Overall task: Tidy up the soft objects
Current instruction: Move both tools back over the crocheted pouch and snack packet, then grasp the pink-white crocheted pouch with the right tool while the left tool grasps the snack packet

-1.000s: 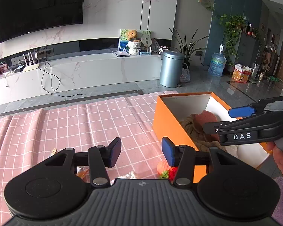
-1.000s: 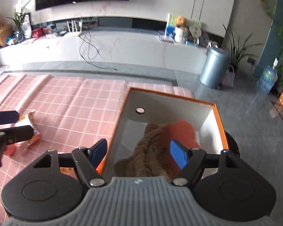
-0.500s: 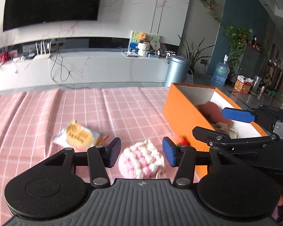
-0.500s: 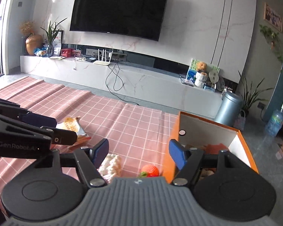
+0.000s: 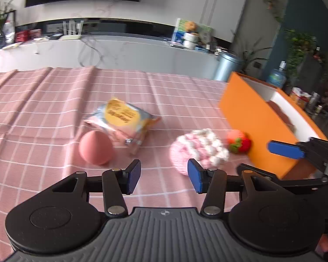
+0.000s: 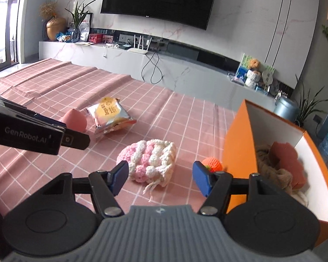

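Note:
On the pink checked cloth (image 5: pixel 43 100) lie a pink-and-white crocheted pouch (image 5: pixel 199 150) (image 6: pixel 150 160), a small knitted strawberry (image 5: pixel 238 140) (image 6: pixel 212 164), a pink egg-shaped sponge (image 5: pixel 95 147) (image 6: pixel 74 120) and a foil snack packet (image 5: pixel 120 118) (image 6: pixel 109 114). The orange box (image 5: pixel 255 122) (image 6: pixel 240 146) at the right holds a brown knit piece (image 6: pixel 271 168) and a coral soft item (image 6: pixel 289 157). My left gripper (image 5: pixel 164 175) is open and empty, just before the pouch. My right gripper (image 6: pixel 160 178) is open and empty, over the pouch's near edge.
A white TV bench (image 6: pixel 164 65) runs behind the table, with a grey bin (image 5: pixel 227 65) and plants at the right. The left gripper's body (image 6: pixel 32 133) crosses the left of the right wrist view; the right gripper's finger (image 5: pixel 286 149) shows beside the box.
Both grippers have pulled back from the box and swung left over the cloth. The loose soft items now lie in front of them. Both stay open.

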### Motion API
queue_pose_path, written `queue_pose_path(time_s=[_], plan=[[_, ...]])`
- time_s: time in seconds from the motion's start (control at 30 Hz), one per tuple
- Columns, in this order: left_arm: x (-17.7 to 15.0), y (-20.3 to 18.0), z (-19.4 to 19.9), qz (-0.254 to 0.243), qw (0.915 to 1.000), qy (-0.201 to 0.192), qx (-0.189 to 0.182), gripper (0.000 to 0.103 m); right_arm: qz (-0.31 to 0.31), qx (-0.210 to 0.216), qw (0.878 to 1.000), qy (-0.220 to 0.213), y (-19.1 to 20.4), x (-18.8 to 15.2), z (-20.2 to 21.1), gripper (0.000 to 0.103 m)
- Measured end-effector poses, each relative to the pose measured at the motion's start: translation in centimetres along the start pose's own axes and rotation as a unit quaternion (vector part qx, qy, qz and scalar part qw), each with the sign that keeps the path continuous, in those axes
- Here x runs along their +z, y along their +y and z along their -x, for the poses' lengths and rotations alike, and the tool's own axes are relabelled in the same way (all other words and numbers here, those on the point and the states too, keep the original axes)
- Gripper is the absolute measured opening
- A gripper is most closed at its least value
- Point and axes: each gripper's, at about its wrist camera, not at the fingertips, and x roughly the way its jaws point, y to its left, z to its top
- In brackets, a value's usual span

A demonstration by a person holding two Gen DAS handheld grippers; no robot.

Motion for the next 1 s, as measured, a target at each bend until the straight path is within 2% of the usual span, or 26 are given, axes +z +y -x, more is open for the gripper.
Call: queue_pose_path(time_s=[0.07, 0.13, 0.3, 0.4, 0.5, 0.73, 0.83, 0.9, 1.0], plan=[[0.1, 0.4, -0.4, -0.001, 0.9990, -0.007, 0.044, 0.066, -0.013, 0.010, 1.000, 0.006, -0.1, 0.3, -0.9, 0.075], [0.4, 0.8, -0.8, -0.011, 0.9964, -0.017, 0.082, 0.073, -0.018, 0.012, 1.000, 0.011, 0.0, 0.7, -2.1, 0.077], [1.0, 2.3, -2.5, -0.002, 0.9921, -0.022, 0.123, 0.077, -0.038, 0.015, 0.999, 0.024, 0.2, 1.4, -5.3, 0.083], [1.9, 2.1, -2.8, -0.009, 0.9930, -0.038, 0.111, 0.077, -0.045, 0.019, 0.998, 0.035, 0.3, 1.6, -7.2, 0.084], [3.1, 1.3, -4.2, -0.039, 0.9946, -0.024, 0.093, 0.078, -0.047, 0.028, 0.997, 0.050, 0.5, 1.9, -9.2, 0.091], [3.5, 1.2, -6.5, -0.061, 0.9947, -0.006, 0.082, 0.078, -0.058, 0.042, 0.993, 0.092, 0.7, 1.8, -12.9, 0.092], [3.7, 1.2, -7.1, -0.062, 0.9954, 0.003, 0.073, 0.079, -0.052, 0.040, 0.993, 0.097, 0.5, 1.5, -13.8, 0.087], [4.2, 0.9, -7.6, -0.067, 0.9950, 0.006, 0.073, 0.081, -0.048, 0.037, 0.994, 0.093, 0.2, 1.7, -13.9, 0.072], [5.0, 0.8, -8.5, -0.072, 0.9945, 0.008, 0.076, 0.086, -0.048, 0.041, 0.994, 0.092, -0.4, 2.4, -14.1, 0.055]])
